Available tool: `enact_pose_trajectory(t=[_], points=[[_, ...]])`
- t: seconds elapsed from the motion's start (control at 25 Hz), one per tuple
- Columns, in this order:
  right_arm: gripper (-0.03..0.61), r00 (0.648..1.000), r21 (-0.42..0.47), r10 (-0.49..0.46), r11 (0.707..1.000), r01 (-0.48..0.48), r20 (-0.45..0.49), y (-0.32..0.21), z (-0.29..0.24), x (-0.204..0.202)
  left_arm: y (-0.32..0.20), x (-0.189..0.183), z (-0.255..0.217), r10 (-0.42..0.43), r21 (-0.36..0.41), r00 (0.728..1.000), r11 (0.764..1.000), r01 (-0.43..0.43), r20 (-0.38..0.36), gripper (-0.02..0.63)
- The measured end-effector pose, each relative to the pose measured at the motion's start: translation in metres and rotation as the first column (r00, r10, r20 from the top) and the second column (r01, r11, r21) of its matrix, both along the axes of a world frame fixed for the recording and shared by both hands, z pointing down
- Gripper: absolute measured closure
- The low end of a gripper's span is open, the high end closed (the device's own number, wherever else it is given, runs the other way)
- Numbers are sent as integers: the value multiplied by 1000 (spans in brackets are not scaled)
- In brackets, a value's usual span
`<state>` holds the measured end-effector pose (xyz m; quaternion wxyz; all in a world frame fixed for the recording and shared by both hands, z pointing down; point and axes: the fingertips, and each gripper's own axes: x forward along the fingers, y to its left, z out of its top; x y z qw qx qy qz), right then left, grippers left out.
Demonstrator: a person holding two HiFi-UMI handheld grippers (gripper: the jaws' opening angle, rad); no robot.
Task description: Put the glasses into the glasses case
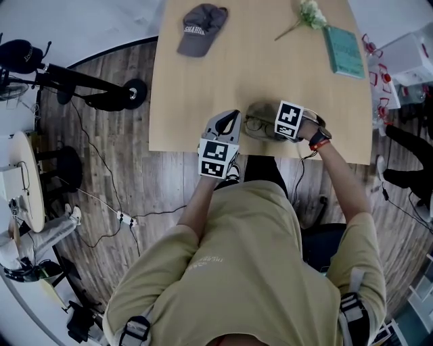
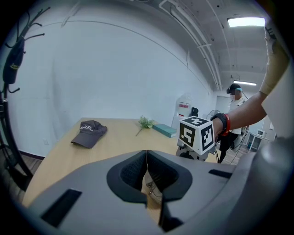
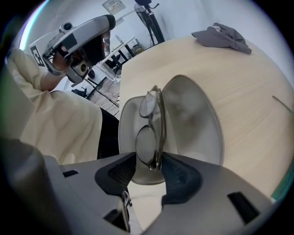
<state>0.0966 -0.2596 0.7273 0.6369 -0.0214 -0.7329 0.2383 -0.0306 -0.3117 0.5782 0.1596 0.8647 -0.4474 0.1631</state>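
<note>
An open grey glasses case [image 1: 260,110] lies near the front edge of the wooden table [image 1: 270,74]. Folded thin-framed glasses [image 1: 256,124] rest in it. In the right gripper view the glasses [image 3: 154,124] stand on edge in the case [image 3: 195,119], one end between the jaws of my right gripper [image 3: 149,167]. These jaws stand apart; the frame lies by the right pad and the left pad is clear of it. My left gripper [image 1: 233,119] hovers just left of the case, jaws shut and empty [image 2: 147,160]. The right gripper's marker cube [image 2: 197,134] shows in the left gripper view.
A grey cap [image 1: 201,27] lies at the table's far left. A flower sprig [image 1: 308,15] and a teal book [image 1: 344,51] lie at the far right. A person [image 2: 235,92] stands in the background. Cables and stands sit on the floor at the left.
</note>
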Motion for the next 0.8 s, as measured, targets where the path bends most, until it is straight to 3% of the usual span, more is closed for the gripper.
enact_pose_trajectory(t=[0.28,0.44,0.56,0.72,0.8], points=[[353,993,83,88,992,-94,75,-13,-22,4,2,3,-3,8,8,1000,1000,-8,1,591],[353,963,151,206,961,-233,174,-25,-43,2,0,4,-9,18,21,1000,1000,-18,4,591],[353,894,181,329,901,-393,305,-37,-69,0,-4,6,-18,26,40,1000,999,-27,11,591],[365,732,166,481,770,-616,483,-52,-113,1,-13,6,-36,34,80,999,996,-35,10,591],[370,671,176,507,712,-680,541,-57,-133,5,-17,5,-47,30,102,1000,994,-31,6,591]])
